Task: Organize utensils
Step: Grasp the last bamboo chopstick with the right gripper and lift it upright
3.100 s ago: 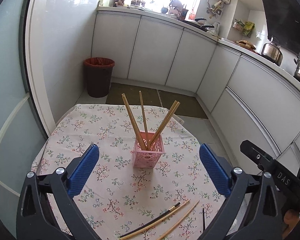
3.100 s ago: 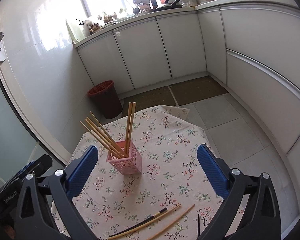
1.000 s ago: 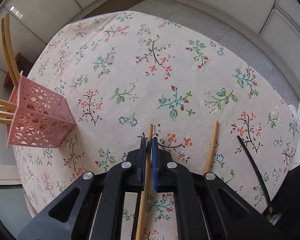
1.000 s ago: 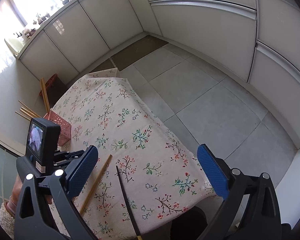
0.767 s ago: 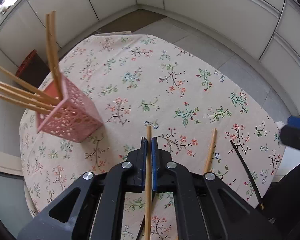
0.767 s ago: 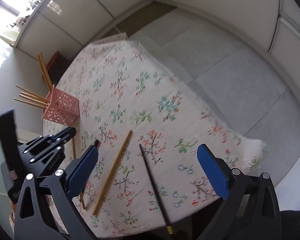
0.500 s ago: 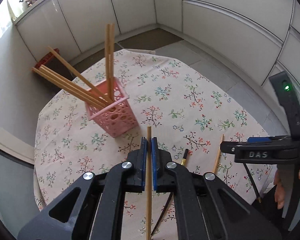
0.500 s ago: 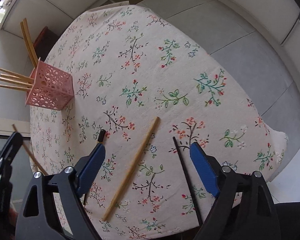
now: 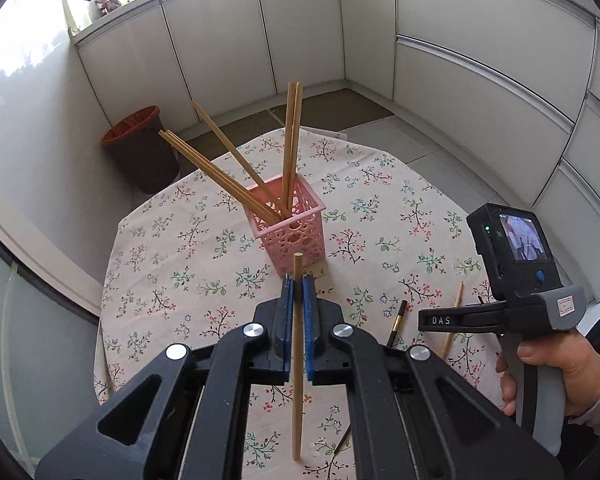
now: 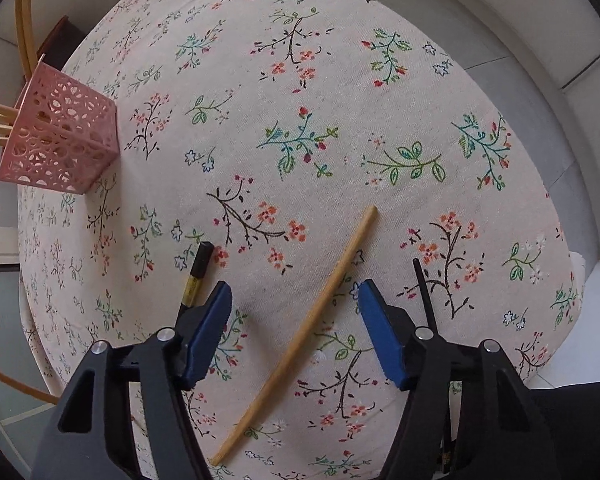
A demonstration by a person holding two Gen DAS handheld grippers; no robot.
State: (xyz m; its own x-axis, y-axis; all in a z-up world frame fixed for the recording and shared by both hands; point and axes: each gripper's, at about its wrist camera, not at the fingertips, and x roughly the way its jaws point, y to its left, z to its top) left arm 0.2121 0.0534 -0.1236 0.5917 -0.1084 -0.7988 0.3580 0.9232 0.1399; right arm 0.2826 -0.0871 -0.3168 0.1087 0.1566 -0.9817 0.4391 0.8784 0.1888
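My left gripper (image 9: 296,300) is shut on a wooden chopstick (image 9: 297,380) and holds it in the air in front of the pink holder (image 9: 296,236), which has several wooden chopsticks (image 9: 220,176) standing in it. My right gripper (image 10: 294,304) is open, low over the flowered tablecloth (image 10: 300,80), with a wooden chopstick (image 10: 300,332) lying between its fingers. One black chopstick (image 10: 194,276) lies left of the left finger and another (image 10: 424,296) right of the right finger. The pink holder (image 10: 60,140) is at the far left.
The right hand-held gripper with its screen (image 9: 516,280) shows at the right of the left wrist view. A dark red bin (image 9: 140,148) stands on the floor beyond the table. White cabinets (image 9: 460,60) line the walls. The table edge (image 10: 560,280) drops off at right.
My left gripper has lifted its chopstick higher and turned toward the pink holder. My right gripper has dropped lower over the table and its fingers now straddle the lying wooden chopstick.
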